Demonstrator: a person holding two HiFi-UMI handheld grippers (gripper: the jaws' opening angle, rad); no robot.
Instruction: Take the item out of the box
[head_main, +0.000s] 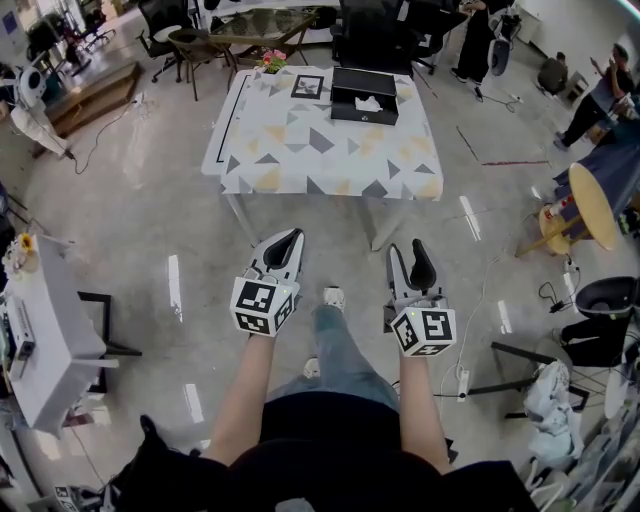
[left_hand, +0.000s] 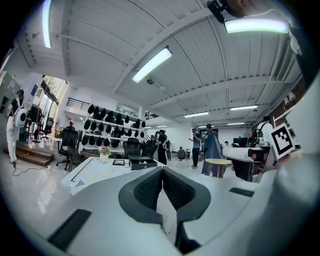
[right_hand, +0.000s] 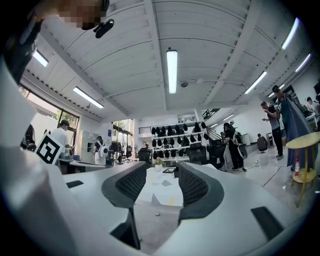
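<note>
A white side table (head_main: 45, 345) stands at the left edge. At lower centre, the left gripper (head_main: 286, 248) has its jaws pressed together, empty. Shiny floor (head_main: 200, 230) lies between it and the patterned table (head_main: 300, 160) at upper centre. That table carries a flower pot (head_main: 271, 62), a marker card (head_main: 307, 86) and the black box (head_main: 365, 92), and the white item (head_main: 368, 103) is inside the box. The right gripper (head_main: 411, 262) has its jaws apart, empty. A round wooden table (head_main: 600, 205) sits at the right.

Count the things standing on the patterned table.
3: a black box at the far right, a marker card left of it, flowers at the far edge, further left. The box holds something white; more may be hidden inside.
</note>
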